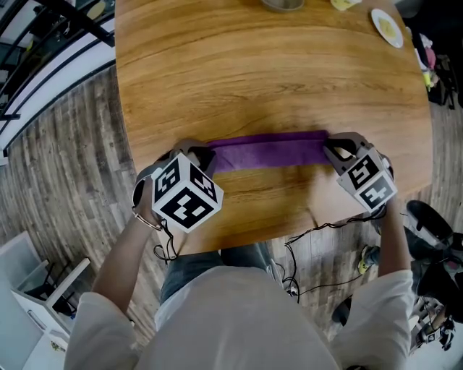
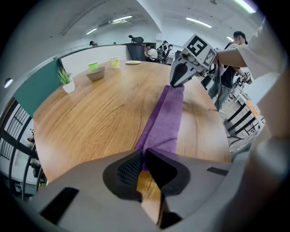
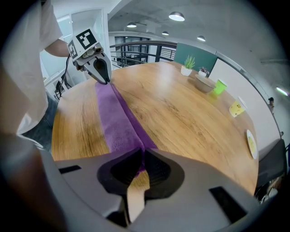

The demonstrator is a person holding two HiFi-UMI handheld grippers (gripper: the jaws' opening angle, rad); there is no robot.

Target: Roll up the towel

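Left gripper [image 2: 144,158], right gripper [image 3: 141,159]: clamping nearly closed jaws on opposite ends of folded purple towel [image 1: 271,152], lying along wooden table [image 1: 268,79].

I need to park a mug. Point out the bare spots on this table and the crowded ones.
Widest bare wood: the table between the purple towel and the far rim, where bowl and plate stand. A narrow bare strip runs between towel and near edge. Crowded: the towel's ends, pinched by the left gripper and right gripper.
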